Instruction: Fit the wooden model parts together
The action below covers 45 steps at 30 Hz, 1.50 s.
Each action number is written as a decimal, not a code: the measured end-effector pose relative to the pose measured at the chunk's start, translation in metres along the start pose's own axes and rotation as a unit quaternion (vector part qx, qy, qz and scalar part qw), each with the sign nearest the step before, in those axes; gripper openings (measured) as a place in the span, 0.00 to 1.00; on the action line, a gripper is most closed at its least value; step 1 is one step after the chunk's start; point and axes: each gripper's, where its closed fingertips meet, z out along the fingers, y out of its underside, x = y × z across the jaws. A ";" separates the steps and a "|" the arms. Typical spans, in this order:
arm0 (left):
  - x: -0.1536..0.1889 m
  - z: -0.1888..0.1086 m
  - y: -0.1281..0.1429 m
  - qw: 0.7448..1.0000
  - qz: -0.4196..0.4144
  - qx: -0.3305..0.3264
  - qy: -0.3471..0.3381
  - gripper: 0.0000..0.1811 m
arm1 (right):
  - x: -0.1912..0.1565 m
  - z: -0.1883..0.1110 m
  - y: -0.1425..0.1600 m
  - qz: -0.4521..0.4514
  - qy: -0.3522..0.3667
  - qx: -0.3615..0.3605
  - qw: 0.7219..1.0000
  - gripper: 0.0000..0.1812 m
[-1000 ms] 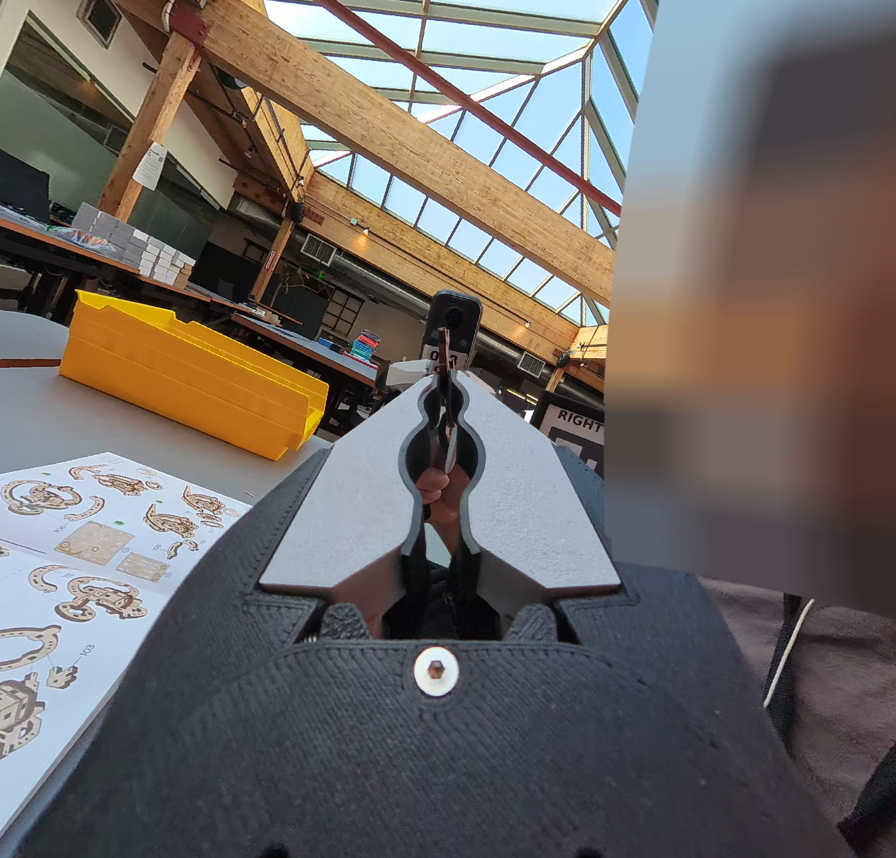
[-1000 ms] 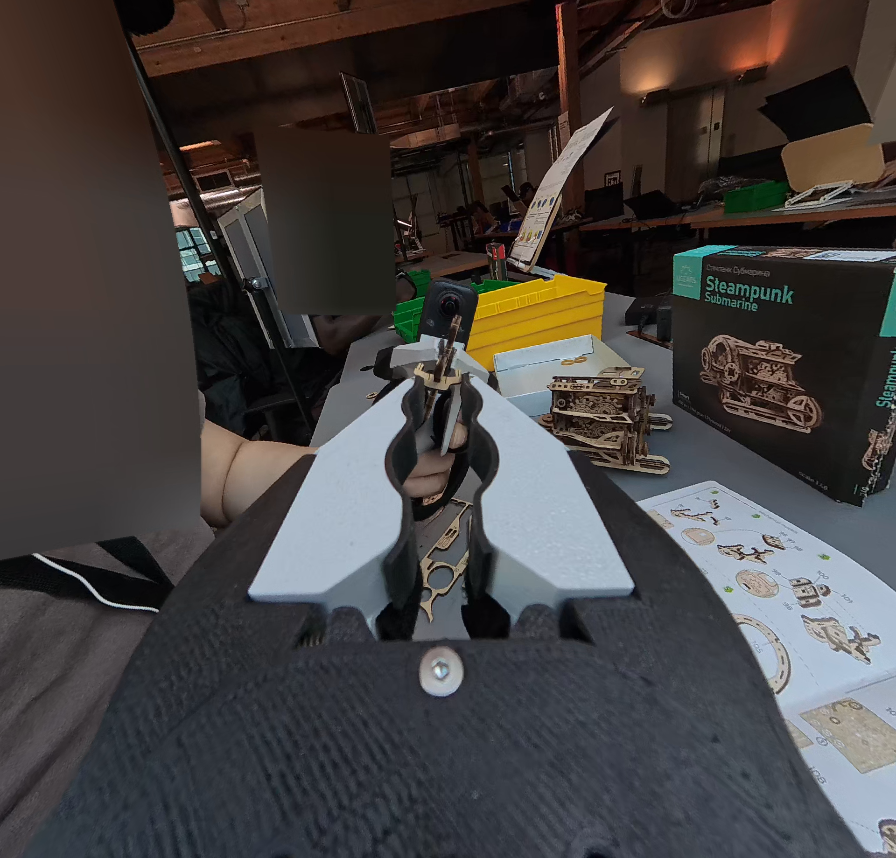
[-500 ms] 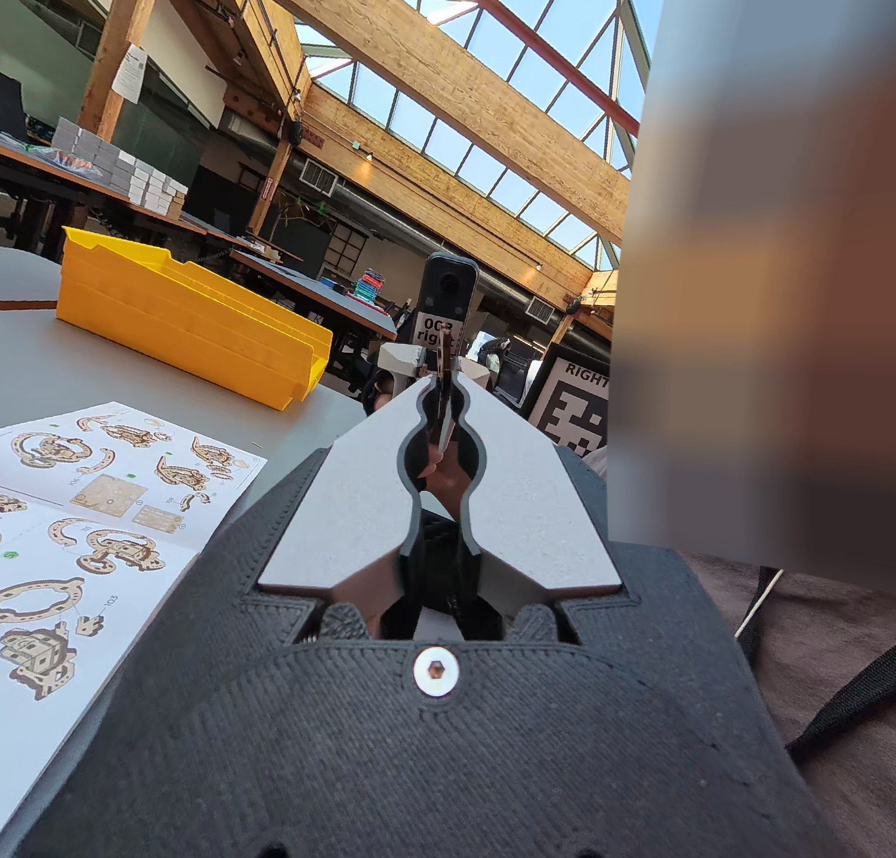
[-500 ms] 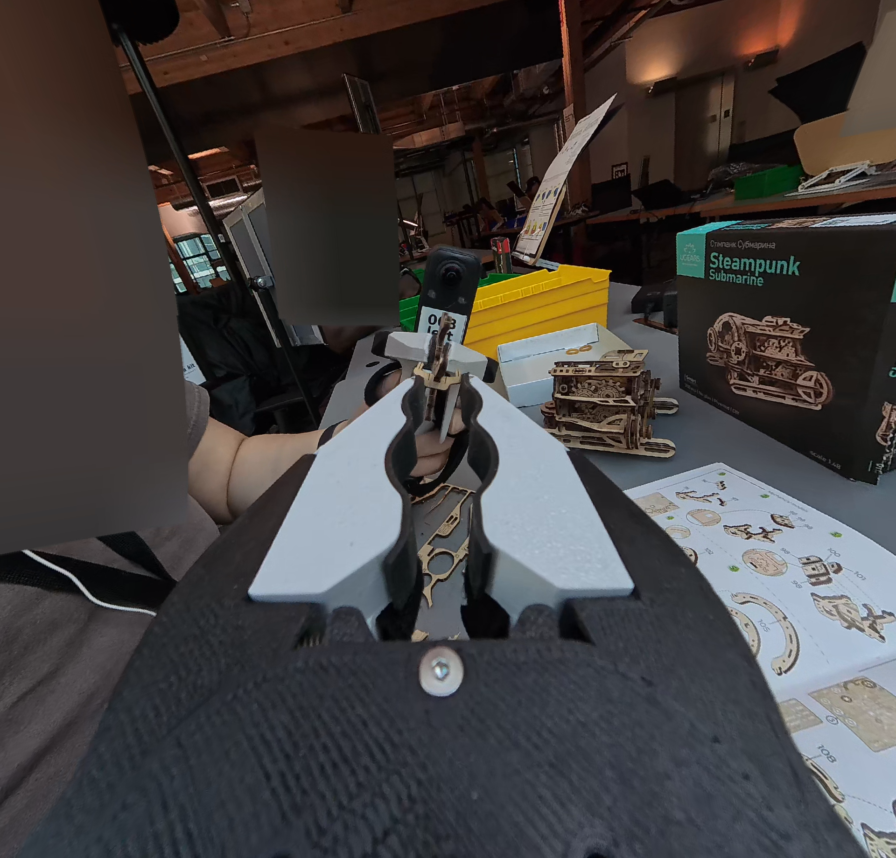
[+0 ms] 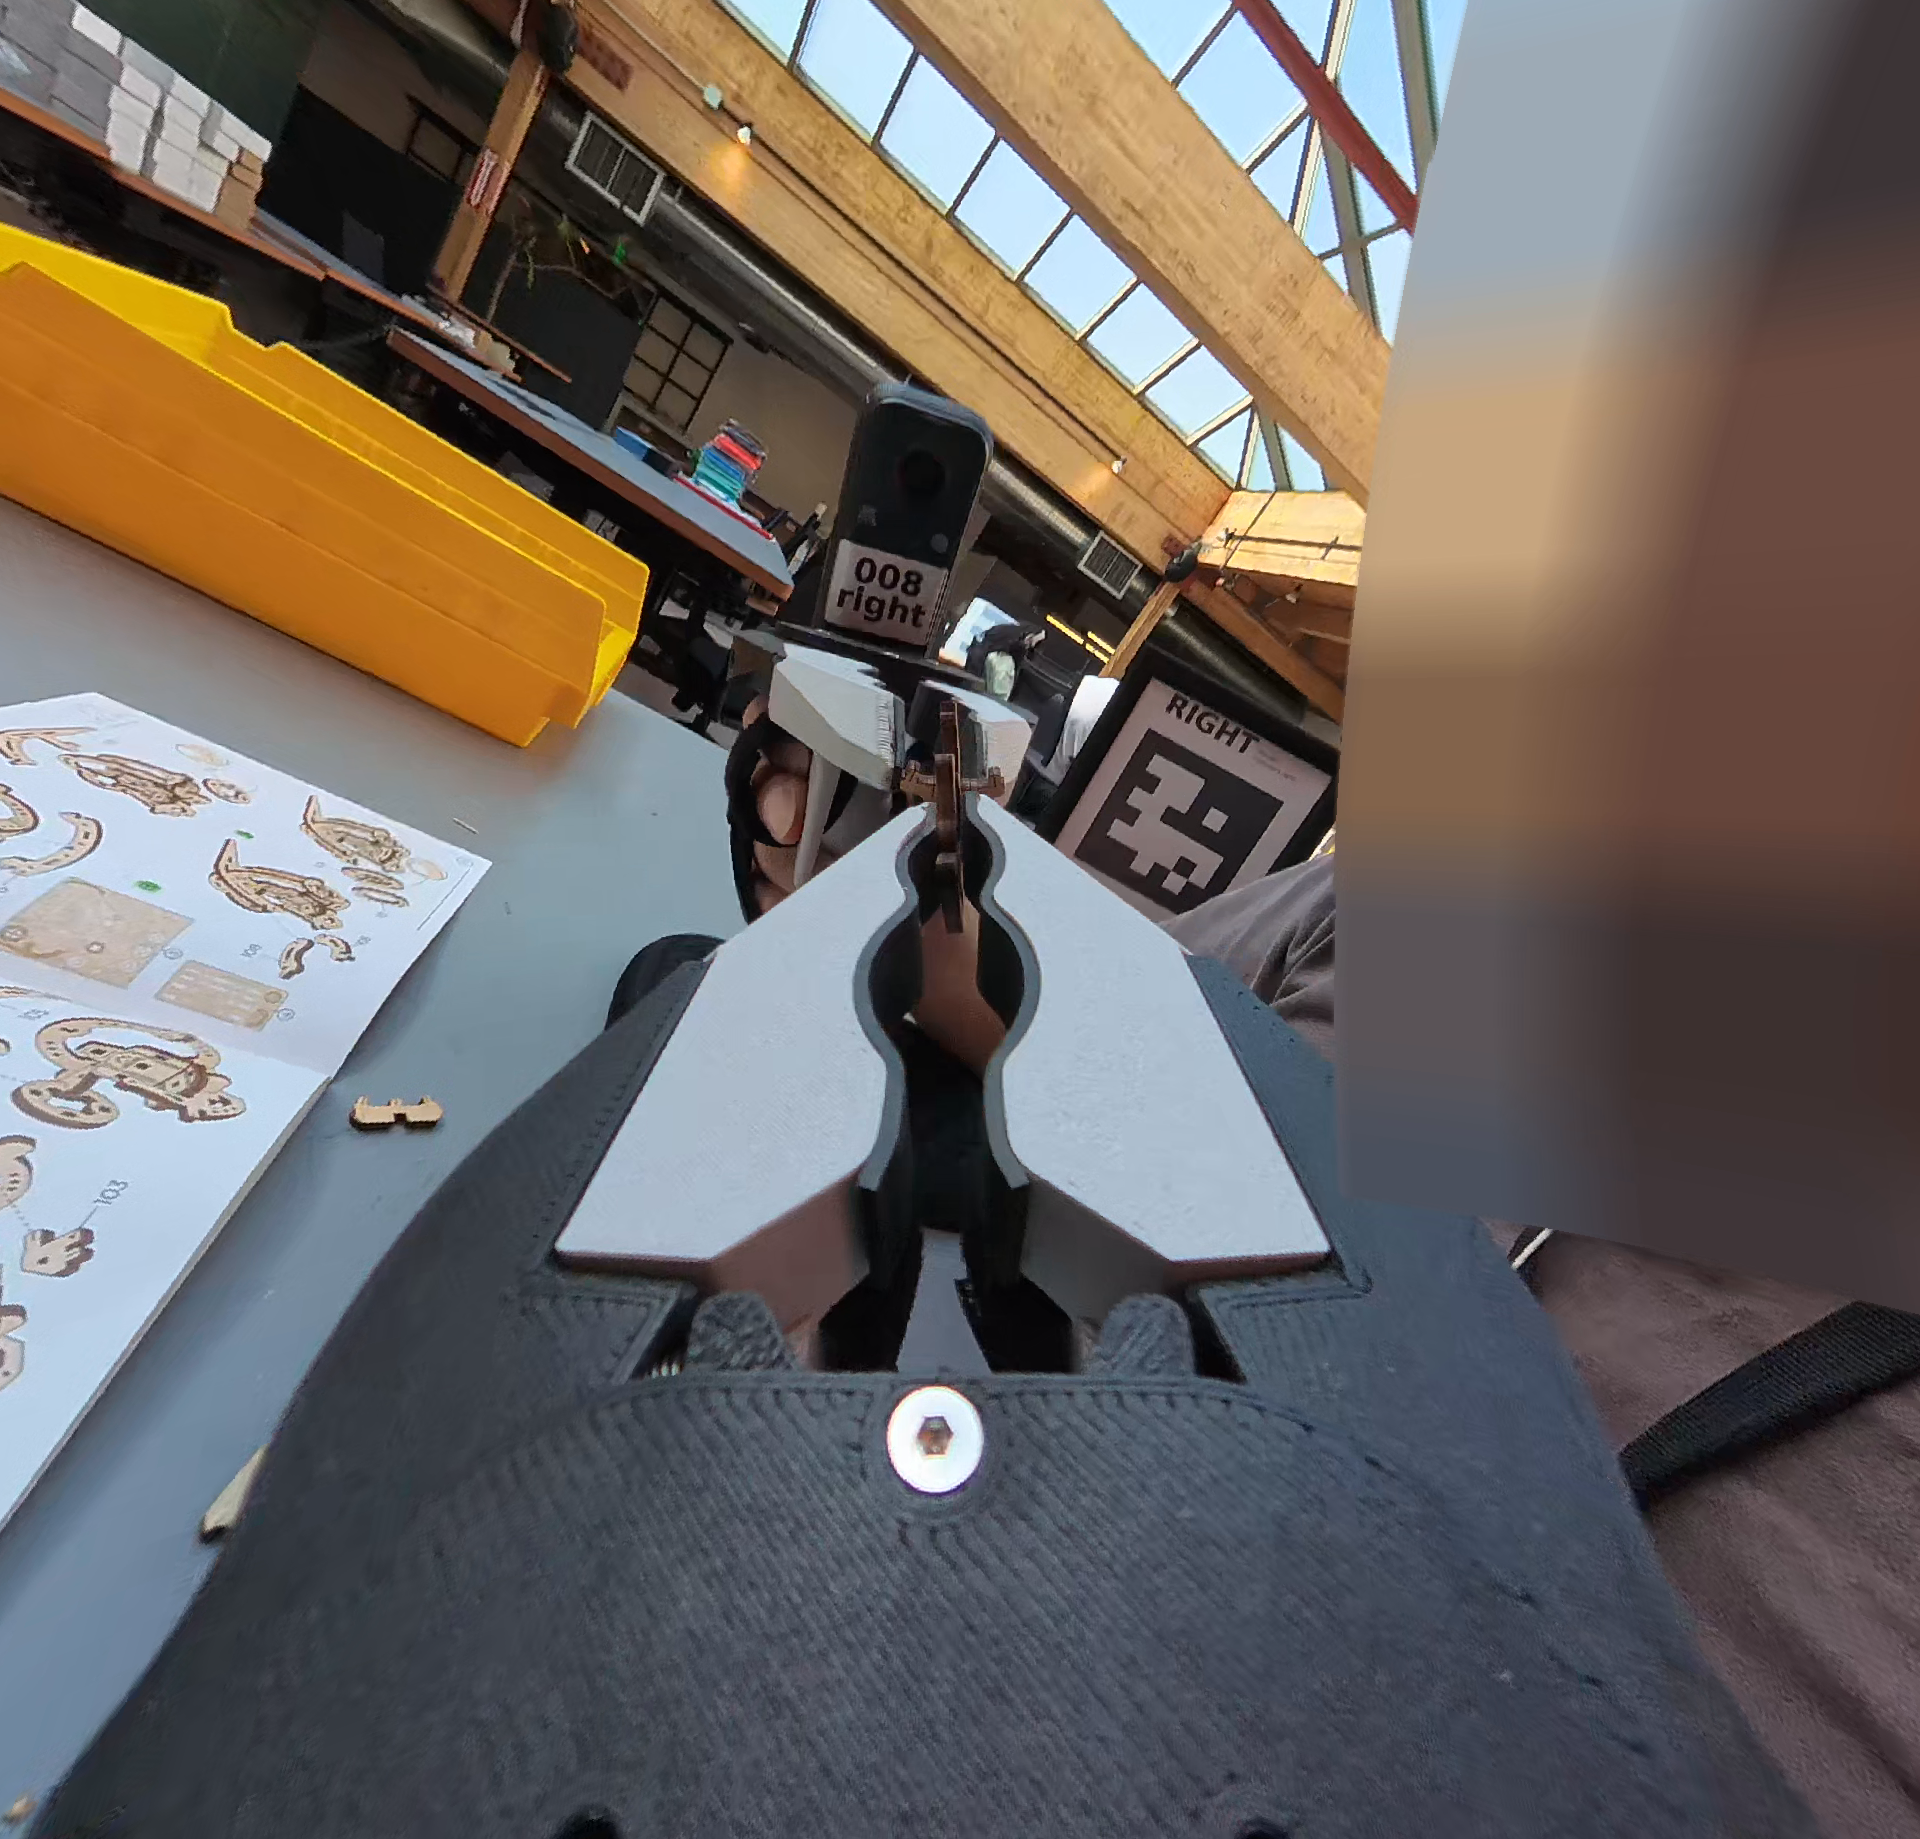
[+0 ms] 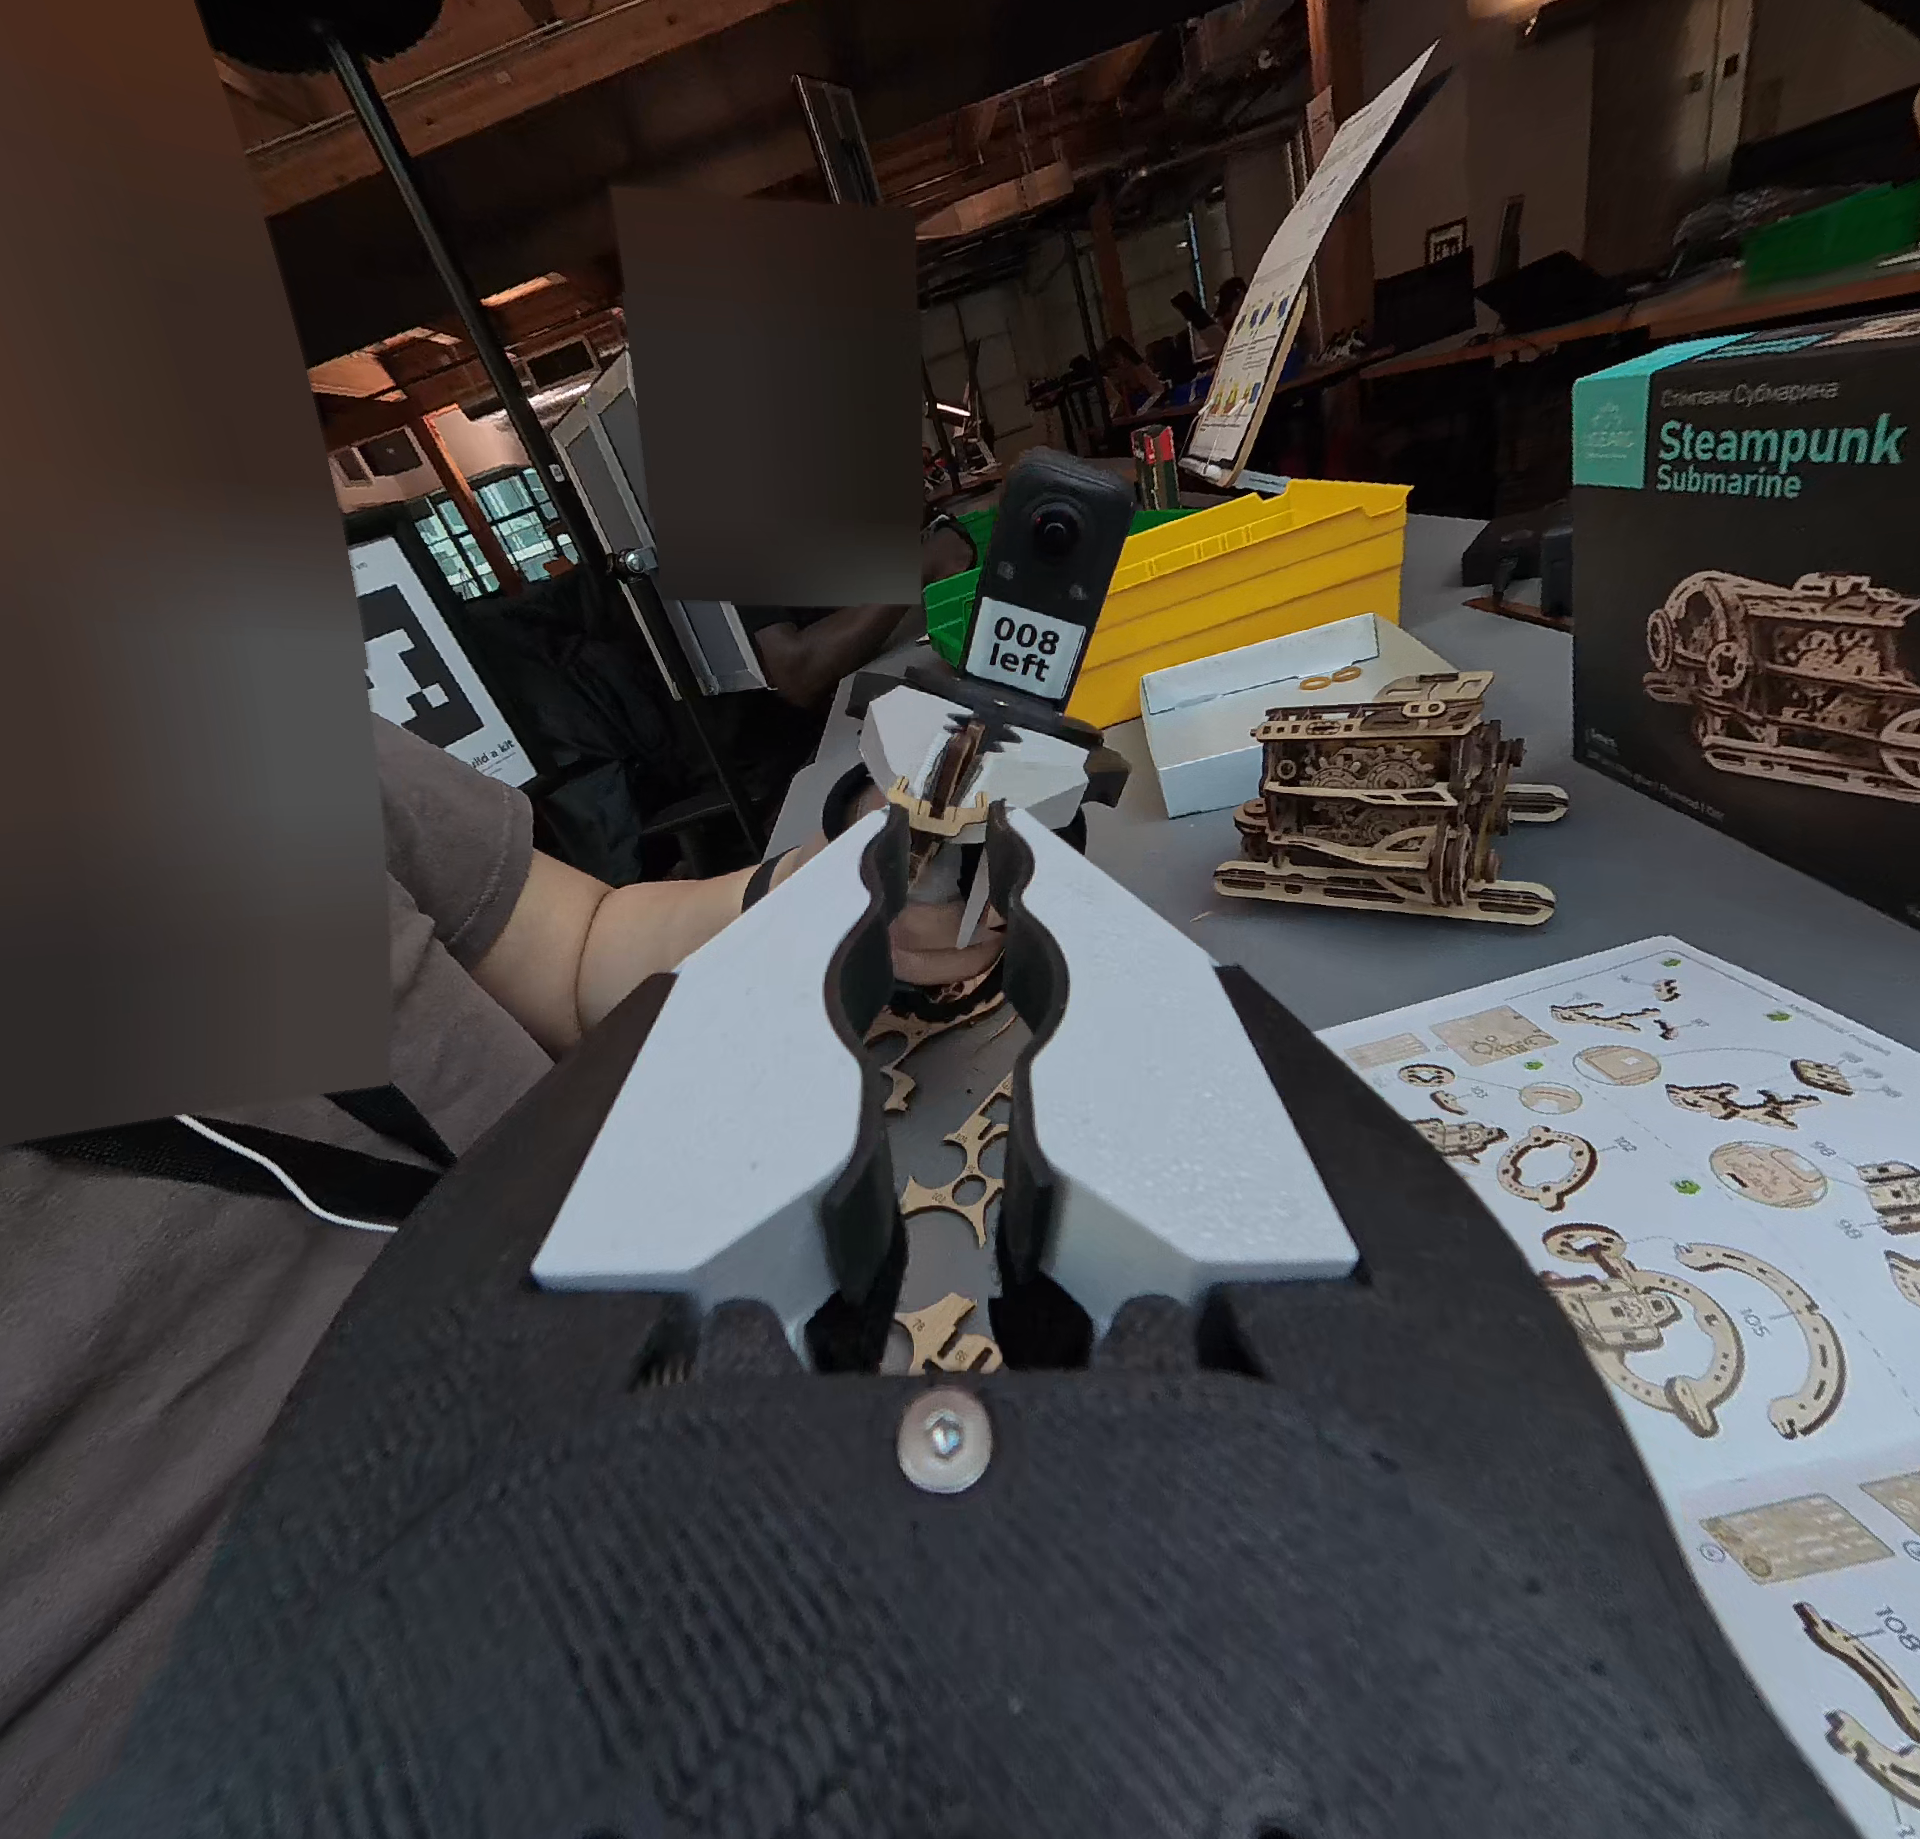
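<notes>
Alignment of two thin laser-cut plywood pieces is deciding the coming move, and both are being held in the air above the grey worktop (image 5: pixel 582 854), between the two grippers facing each other tip to tip. The left gripper (image 5: pixel 943 833) is holding its fingers (image 5: pixel 790 1020) closed on a narrow dark-edged plywood strip (image 5: pixel 948 854), which is standing edge-on with its long axis running roughly vertical. The right gripper (image 6: pixel 940 833) is holding its fingers (image 6: pixel 1143 1062) clamped on a small pale plywood crosspiece with notched ends (image 6: pixel 938 815), whose long axis is lying horizontal, across the strip. In the right wrist view the crosspiece is sitting just in front of the right fingertips and is touching, or nearly touching, the strip projecting from the left gripper; whether the slot is already engaged cannot be told. Judged from this, the joint is lying straight ahead of both grippers, neither is clearly nearer, and the next move is calling for a straight push along the shared axis with the two pieces kept at right angles. A part-built plywood model on runners (image 6: pixel 1382 813), a white instruction sheet with printed part diagrams (image 6: pixel 1662 1218) and a yellow plastic bin (image 5: pixel 312 532) are lying well apart from the joint.
</notes>
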 end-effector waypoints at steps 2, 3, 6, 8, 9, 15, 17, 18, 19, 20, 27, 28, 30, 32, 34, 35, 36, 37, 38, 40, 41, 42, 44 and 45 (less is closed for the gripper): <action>-0.003 -0.001 0.008 0.999 0.007 -0.039 -0.017 0.00 | 0.001 -0.001 0.008 0.001 0.000 -0.027 1.000 0.07; -0.005 -0.002 0.012 0.998 0.010 -0.061 -0.025 0.00 | 0.001 -0.002 0.012 -0.002 0.000 -0.043 0.999 0.07; -0.010 -0.006 0.027 0.992 0.012 -0.118 -0.044 0.00 | 0.002 -0.003 0.028 -0.019 0.005 -0.094 0.995 0.07; -0.012 -0.008 0.038 0.986 0.007 -0.157 -0.047 0.00 | 0.001 -0.003 0.040 -0.007 -0.003 -0.127 0.992 0.07; -0.012 -0.010 0.043 0.983 0.001 -0.176 -0.045 0.00 | -0.001 -0.003 0.045 0.004 -0.013 -0.139 0.990 0.07; -0.015 -0.018 0.061 0.971 -0.029 -0.231 -0.046 0.00 | -0.002 -0.001 0.065 0.060 -0.046 -0.164 0.984 0.07; -0.018 -0.020 0.067 0.967 -0.020 -0.249 -0.056 0.00 | -0.001 -0.001 0.072 0.058 -0.043 -0.175 0.982 0.07; -0.020 -0.021 0.070 0.964 -0.015 -0.257 -0.060 0.00 | 0.000 -0.001 0.075 0.057 -0.040 -0.181 0.981 0.07; -0.020 -0.021 0.073 0.963 -0.015 -0.264 -0.060 0.00 | 0.000 -0.002 0.078 0.058 -0.042 -0.184 0.980 0.07; -0.020 -0.020 0.076 0.961 -0.013 -0.268 -0.058 0.00 | -0.001 -0.003 0.080 0.057 -0.045 -0.185 0.980 0.07; -0.014 -0.013 0.075 0.958 0.069 -0.272 -0.057 0.00 | -0.007 -0.007 0.073 0.055 -0.060 -0.148 0.986 0.07; -0.013 -0.012 0.072 0.959 0.073 -0.266 -0.058 0.00 | -0.008 -0.007 0.070 0.048 -0.058 -0.141 0.987 0.07; -0.015 -0.012 0.072 0.958 0.086 -0.267 -0.066 0.00 | -0.006 -0.007 0.070 0.037 -0.051 -0.143 0.988 0.07; -0.017 -0.012 0.076 0.955 0.089 -0.276 -0.067 0.00 | -0.005 -0.009 0.075 0.031 -0.048 -0.160 0.986 0.07; -0.017 -0.013 0.081 0.952 0.089 -0.287 -0.062 0.00 | -0.007 -0.010 0.079 0.014 -0.047 -0.177 0.983 0.07; -0.017 -0.013 0.085 0.948 0.091 -0.298 -0.061 0.00 | -0.007 -0.011 0.083 0.004 -0.047 -0.191 0.980 0.07; -0.017 -0.014 0.090 0.943 0.093 -0.312 -0.060 0.00 | -0.009 -0.012 0.088 -0.007 -0.048 -0.207 0.977 0.07; -0.017 -0.014 0.096 0.938 0.097 -0.327 -0.058 0.00 | -0.011 -0.013 0.093 -0.021 -0.050 -0.223 0.973 0.07; -0.016 -0.014 0.101 0.934 0.098 -0.339 -0.053 0.00 | -0.014 -0.014 0.097 -0.039 -0.056 -0.236 0.969 0.07; -0.011 -0.014 0.105 0.932 0.093 -0.348 -0.037 0.00 | -0.020 -0.014 0.101 -0.059 -0.073 -0.242 0.966 0.07; -0.009 -0.014 0.106 0.933 0.090 -0.347 -0.031 0.00 | -0.021 -0.014 0.100 -0.063 -0.079 -0.238 0.966 0.07; -0.008 -0.014 0.106 0.934 0.088 -0.346 -0.026 0.00 | -0.023 -0.013 0.099 -0.061 -0.084 -0.231 0.967 0.07; -0.005 -0.014 0.107 0.933 0.085 -0.349 -0.017 0.00 | -0.026 -0.013 0.100 -0.062 -0.097 -0.227 0.967 0.07; -0.006 -0.015 0.108 0.931 0.088 -0.353 -0.020 0.00 | -0.026 -0.012 0.101 -0.066 -0.096 -0.229 0.967 0.07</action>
